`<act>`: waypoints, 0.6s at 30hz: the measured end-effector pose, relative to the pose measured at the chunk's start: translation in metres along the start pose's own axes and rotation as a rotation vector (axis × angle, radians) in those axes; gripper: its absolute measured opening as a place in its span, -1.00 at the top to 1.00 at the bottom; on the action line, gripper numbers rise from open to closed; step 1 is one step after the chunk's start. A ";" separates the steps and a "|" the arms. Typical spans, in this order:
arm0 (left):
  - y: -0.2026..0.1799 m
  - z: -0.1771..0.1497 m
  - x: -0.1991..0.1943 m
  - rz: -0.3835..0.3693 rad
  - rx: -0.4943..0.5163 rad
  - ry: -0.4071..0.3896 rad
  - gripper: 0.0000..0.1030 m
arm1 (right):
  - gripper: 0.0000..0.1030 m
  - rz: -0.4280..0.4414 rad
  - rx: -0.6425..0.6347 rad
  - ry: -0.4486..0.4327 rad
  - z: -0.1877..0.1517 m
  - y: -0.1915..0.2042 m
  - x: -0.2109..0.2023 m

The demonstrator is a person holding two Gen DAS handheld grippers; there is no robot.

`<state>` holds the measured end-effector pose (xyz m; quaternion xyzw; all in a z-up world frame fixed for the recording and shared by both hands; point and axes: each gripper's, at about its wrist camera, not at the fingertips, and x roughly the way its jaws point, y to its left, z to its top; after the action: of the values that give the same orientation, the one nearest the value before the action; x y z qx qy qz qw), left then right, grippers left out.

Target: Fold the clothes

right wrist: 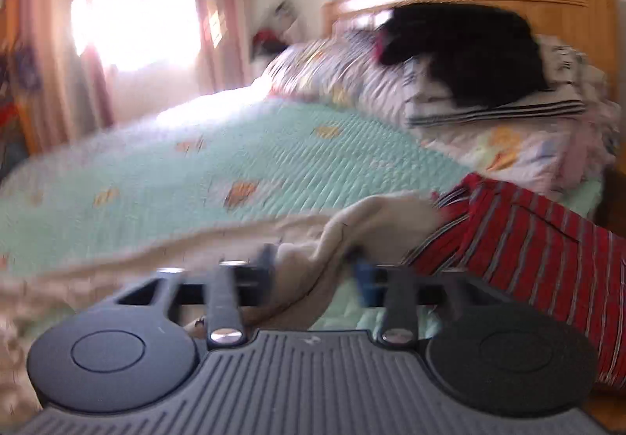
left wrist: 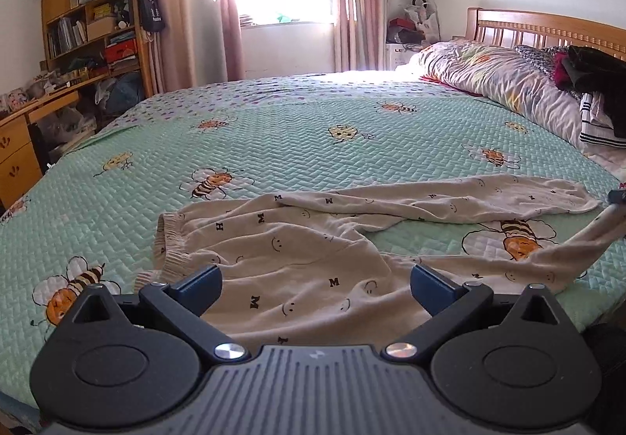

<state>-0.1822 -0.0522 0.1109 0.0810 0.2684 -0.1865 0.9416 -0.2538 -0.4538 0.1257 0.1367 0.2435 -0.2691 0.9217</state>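
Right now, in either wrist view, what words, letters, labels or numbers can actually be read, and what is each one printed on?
"M": repeated single letters on the beige trousers spread on the bee-print bedspread.
"H": one letter near the trousers' waistband.
"LE": partial, on a white box beside the headboard; the rest is cut off.
Boxes and books on the bookshelf: print too small to read.
Dark bag hanging off the shelf: white print unreadable.
Right wrist view: blurred, nothing legible.

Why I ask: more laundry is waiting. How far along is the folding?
Done: nothing folded on the cream smiley-print trousers; they lie spread on the green bee-print quilt. In hand: right gripper lifts one leg cuff; left gripper hovers open over the waist. Left: every fold.
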 end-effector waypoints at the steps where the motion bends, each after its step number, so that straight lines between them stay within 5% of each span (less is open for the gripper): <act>1: -0.003 -0.002 0.000 -0.012 0.001 0.004 -0.99 | -0.56 0.037 0.002 0.053 -0.004 -0.002 0.011; 6: -0.012 -0.010 -0.006 -0.041 0.072 -0.005 -0.99 | -0.46 0.032 0.234 0.033 -0.042 -0.022 -0.002; 11: -0.001 -0.012 -0.001 -0.021 0.028 0.024 -0.99 | -0.44 0.055 0.211 -0.057 -0.067 -0.034 -0.021; 18: -0.007 -0.012 0.006 -0.006 0.034 0.043 -0.99 | -0.44 0.092 0.410 0.030 -0.069 -0.049 0.008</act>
<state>-0.1858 -0.0575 0.0974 0.1004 0.2858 -0.1919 0.9335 -0.3015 -0.4708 0.0576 0.3365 0.1907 -0.2685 0.8822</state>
